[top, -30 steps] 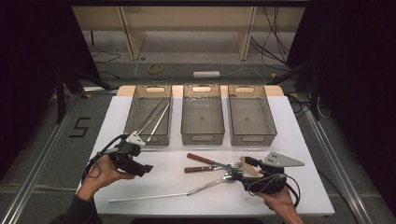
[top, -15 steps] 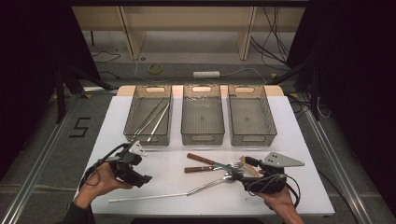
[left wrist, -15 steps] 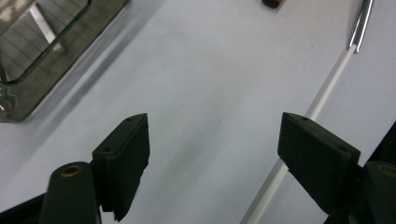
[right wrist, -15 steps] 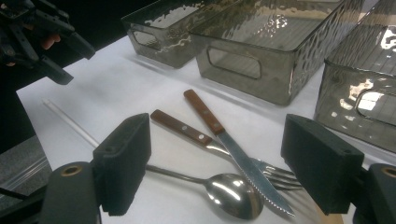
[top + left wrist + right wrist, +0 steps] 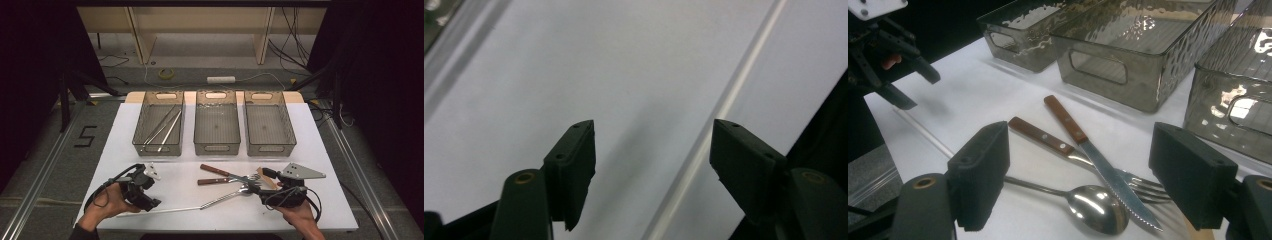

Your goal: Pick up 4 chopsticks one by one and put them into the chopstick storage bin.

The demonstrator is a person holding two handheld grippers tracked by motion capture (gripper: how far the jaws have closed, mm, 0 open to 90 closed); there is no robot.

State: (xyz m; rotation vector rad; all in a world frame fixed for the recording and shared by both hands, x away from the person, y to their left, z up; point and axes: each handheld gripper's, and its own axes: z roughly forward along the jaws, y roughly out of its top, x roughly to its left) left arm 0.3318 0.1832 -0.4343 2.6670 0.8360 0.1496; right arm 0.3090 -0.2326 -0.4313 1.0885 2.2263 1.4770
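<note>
A long thin metal rod (image 5: 160, 211) lies near the table's front edge; in the left gripper view the rod (image 5: 719, 110) runs between the jaws, closer to the right one. My left gripper (image 5: 152, 197) (image 5: 654, 135) hangs low over it, open, its jaws having just been closing with no pad touching the rod. My right gripper (image 5: 261, 184) (image 5: 1080, 145) stands wide open, holding nothing, just above a spoon (image 5: 1095, 210), a wooden-handled knife (image 5: 1065, 120) and a wooden-handled fork (image 5: 1040, 135) that lie crossed on the white table.
Three translucent grey bins stand in a row at the back: the left bin (image 5: 140, 145) holds several metal rods (image 5: 162, 127), the middle bin (image 5: 216, 147) and right bin (image 5: 270, 148) look empty. The table's front edge (image 5: 215, 231) is close to both hands.
My left gripper has moved toward the front edge and lower, down over the rod, and its jaws have narrowed. The right gripper has stayed put.
</note>
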